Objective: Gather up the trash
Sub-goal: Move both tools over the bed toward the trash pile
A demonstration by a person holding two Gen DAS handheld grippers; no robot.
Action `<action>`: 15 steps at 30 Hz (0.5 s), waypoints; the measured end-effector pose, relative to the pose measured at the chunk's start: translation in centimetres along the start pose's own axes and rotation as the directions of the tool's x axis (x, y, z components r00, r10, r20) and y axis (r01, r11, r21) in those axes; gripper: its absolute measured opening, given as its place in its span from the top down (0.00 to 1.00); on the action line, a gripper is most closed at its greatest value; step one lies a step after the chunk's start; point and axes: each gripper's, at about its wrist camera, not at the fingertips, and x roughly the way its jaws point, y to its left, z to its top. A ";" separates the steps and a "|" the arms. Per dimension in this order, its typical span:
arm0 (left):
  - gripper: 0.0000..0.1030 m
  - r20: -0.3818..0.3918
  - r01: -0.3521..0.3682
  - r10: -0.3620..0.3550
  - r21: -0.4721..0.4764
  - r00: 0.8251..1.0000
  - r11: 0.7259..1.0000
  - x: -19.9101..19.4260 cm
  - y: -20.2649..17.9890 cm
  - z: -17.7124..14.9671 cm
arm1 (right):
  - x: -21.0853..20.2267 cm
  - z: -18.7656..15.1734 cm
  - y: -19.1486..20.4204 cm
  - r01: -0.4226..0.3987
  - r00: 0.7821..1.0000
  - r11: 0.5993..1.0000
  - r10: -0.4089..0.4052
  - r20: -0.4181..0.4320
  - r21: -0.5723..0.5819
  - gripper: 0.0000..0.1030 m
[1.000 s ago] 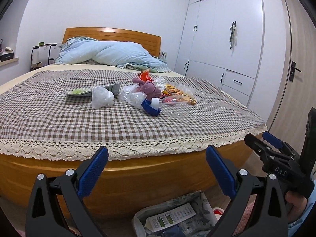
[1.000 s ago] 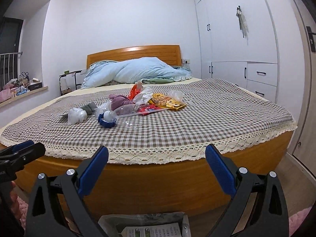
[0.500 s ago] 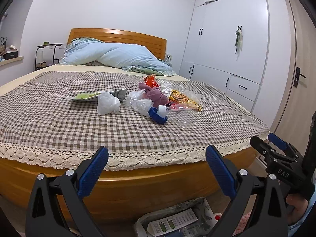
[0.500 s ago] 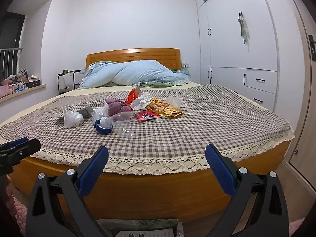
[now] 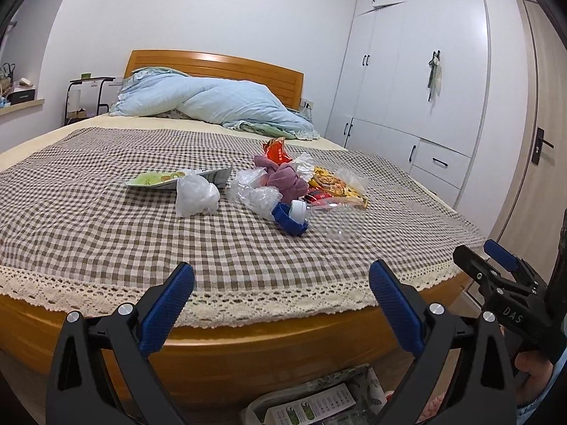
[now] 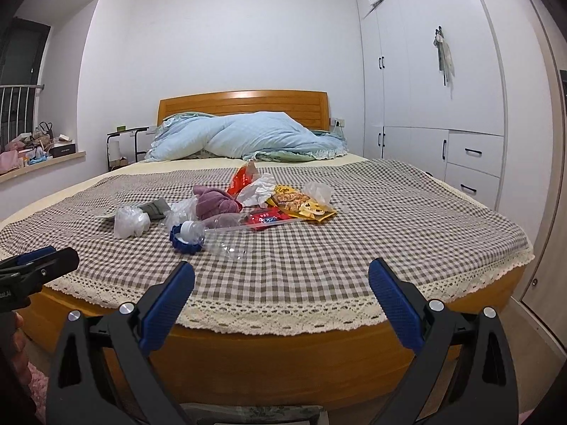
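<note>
Both claws hang over the foot of a wooden bed [image 5: 248, 340] covered with a brown checked blanket [image 5: 88, 219] edged in cream lace. The left gripper [image 5: 281, 294] has its blue-padded fingers spread wide apart with nothing between them, and the right gripper [image 6: 281, 294] is spread apart and empty as well; in the left wrist view the right gripper shows at about 4 o'clock, with part of a hand [image 5: 531, 368] under it. The trash lies in a loose heap on the blanket, at about 12 o'clock from both claws and well apart from them. Nearest the foot of the bed is a clear plastic bottle [image 6: 226, 237] on its side, its white cap touching a blue ring [image 6: 184, 242]. Beside it at 10 o'clock sits a crumpled white bag [image 5: 196, 196], with a flat green packet [image 5: 156, 180] just behind. A purple cloth [image 5: 283, 179] is bunched in the middle of the heap, touching crumpled clear plastic [image 5: 255, 194]. Toward 1 o'clock lie a yellow snack packet [image 6: 301, 205] and a red wrapper [image 6: 265, 217], and a red-orange packet [image 5: 276, 150] stands up behind the cloth. A light blue quilt [image 6: 248, 138] is piled at the headboard. On the floor below the left gripper, at 6 o'clock, the rim of a bag [image 5: 319, 389] shows, with a white box [image 5: 308, 407] inside.
</note>
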 end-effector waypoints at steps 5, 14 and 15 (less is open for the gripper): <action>0.07 0.010 0.001 -0.001 -0.005 1.000 1.000 0.8 0.2 0.9 | 0.8 0.7 -0.1 0.003 1.000 1.000 -0.003 0.017 -0.002 0.08; 0.07 0.035 0.003 -0.003 -0.015 0.999 1.000 2.6 0.4 2.9 | 2.3 2.4 -0.2 -0.002 0.998 1.000 0.002 0.055 -0.011 0.08; 0.07 0.038 0.003 -0.002 -0.016 0.999 1.000 2.7 0.5 3.1 | 2.5 2.6 -0.1 -0.004 0.998 1.000 0.005 0.060 -0.014 0.08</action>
